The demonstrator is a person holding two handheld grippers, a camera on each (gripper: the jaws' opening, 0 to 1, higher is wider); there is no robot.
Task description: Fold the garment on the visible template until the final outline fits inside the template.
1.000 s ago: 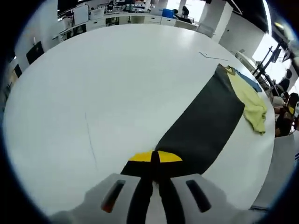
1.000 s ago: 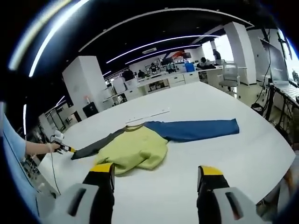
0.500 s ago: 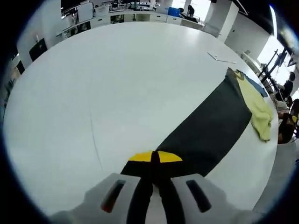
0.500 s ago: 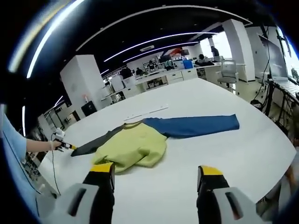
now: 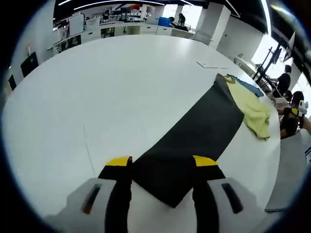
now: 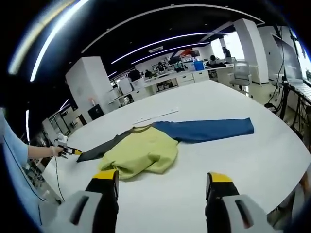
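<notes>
Left gripper view: gripper [image 5: 161, 170] agape over dark sleeve [image 5: 194, 136] (blue sleeve [image 6: 209, 130] opposite).

The garment [image 6: 146, 151] lies spread on the table [image 6: 233, 160], one sleeve [image 5: 189, 143] reaching between the left gripper's [image 5: 163, 162] jaws.

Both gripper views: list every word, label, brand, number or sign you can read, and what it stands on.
No readable text in either view.
Garment: no print or label shows on the yellow body, the blue sleeve or the dark sleeve.
White table: plain.
Background desks and screens: too small and blurred to read.
</notes>
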